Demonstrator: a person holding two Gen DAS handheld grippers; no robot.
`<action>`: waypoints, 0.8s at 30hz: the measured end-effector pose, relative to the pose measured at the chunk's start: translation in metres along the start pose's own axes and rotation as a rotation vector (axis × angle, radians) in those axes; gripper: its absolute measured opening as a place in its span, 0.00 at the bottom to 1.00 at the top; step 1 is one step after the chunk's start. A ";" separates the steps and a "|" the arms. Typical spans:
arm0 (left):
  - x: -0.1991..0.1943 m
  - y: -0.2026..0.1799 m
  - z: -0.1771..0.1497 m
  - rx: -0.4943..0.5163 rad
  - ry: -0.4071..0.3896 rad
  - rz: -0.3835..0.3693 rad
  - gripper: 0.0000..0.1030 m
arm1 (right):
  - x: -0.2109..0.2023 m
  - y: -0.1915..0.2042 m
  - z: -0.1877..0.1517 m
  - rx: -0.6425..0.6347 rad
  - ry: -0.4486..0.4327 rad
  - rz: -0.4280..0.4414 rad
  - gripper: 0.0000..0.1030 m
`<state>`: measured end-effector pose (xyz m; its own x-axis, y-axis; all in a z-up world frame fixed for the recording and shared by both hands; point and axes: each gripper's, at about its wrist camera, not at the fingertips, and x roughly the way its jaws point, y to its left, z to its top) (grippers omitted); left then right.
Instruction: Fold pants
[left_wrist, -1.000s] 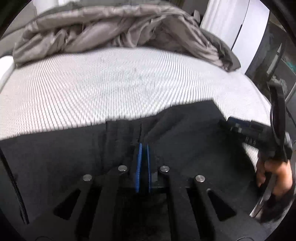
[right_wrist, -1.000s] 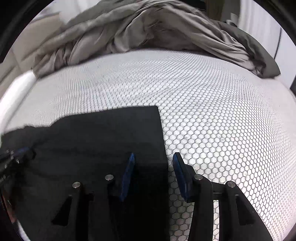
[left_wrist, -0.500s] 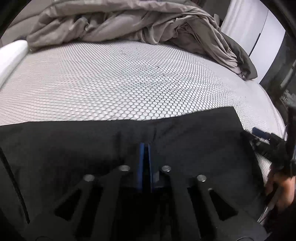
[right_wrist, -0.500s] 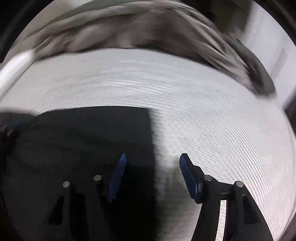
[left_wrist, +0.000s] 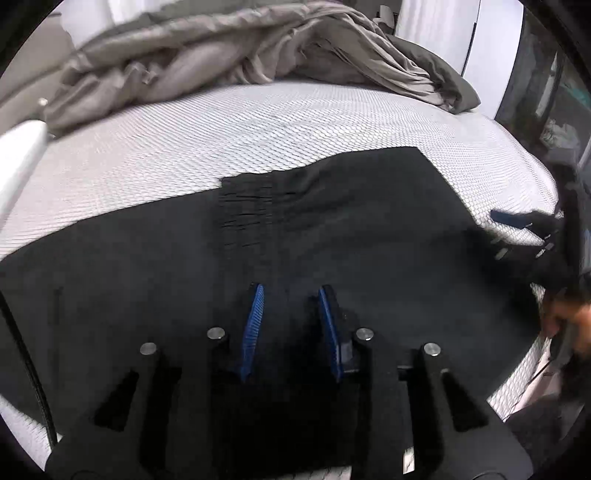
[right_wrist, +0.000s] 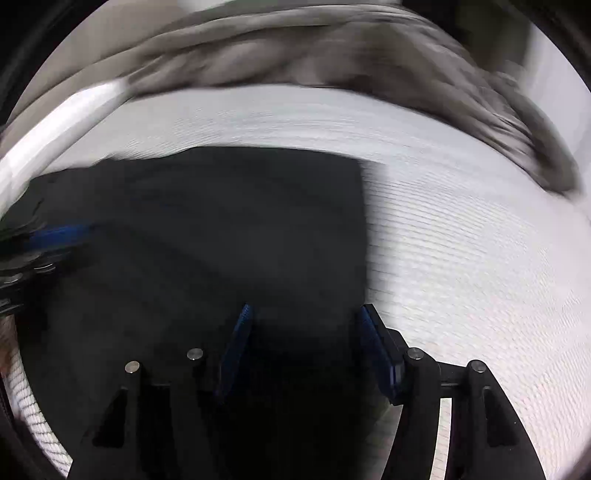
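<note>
Black pants (left_wrist: 369, 229) lie flat on the white mattress (left_wrist: 258, 129), with a folded layer and its gathered waistband (left_wrist: 247, 206) on top. My left gripper (left_wrist: 291, 291) hovers low over the near part of the pants. Its jaws are opening and the blue pads (left_wrist: 255, 317) pinch no cloth. My right gripper (right_wrist: 306, 314) is open over the right edge of the pants (right_wrist: 221, 221), one finger above the fabric and one above the mattress (right_wrist: 461, 258). The right gripper (left_wrist: 517, 221) also shows at the right of the left wrist view, and the left gripper (right_wrist: 59, 236) at the left of the blurred right wrist view.
A crumpled grey-brown blanket (left_wrist: 258, 55) is heaped across the far side of the bed. A person's hand (left_wrist: 569, 321) holds the right tool at the mattress's right edge. White wall panels (left_wrist: 436, 33) stand behind.
My left gripper's pads, pressed together on the pants before, have parted. The right gripper's jaws spread wider. Both views have drawn back, and more of the flat pants shows.
</note>
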<state>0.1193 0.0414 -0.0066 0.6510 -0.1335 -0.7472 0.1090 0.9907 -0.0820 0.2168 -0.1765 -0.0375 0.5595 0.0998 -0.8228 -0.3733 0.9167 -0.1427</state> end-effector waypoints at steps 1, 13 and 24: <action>-0.007 -0.001 -0.002 -0.005 -0.014 -0.039 0.28 | -0.007 -0.012 -0.003 0.025 -0.017 -0.045 0.55; -0.002 -0.009 -0.038 0.095 0.083 -0.133 0.30 | -0.036 0.013 -0.050 -0.129 -0.033 0.136 0.59; -0.026 0.038 -0.032 -0.130 0.000 -0.112 0.31 | -0.014 -0.120 -0.080 0.427 0.009 0.604 0.61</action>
<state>0.0830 0.0832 -0.0115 0.6405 -0.2428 -0.7286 0.0824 0.9650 -0.2491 0.1947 -0.3188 -0.0533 0.3409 0.6332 -0.6949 -0.2930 0.7739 0.5614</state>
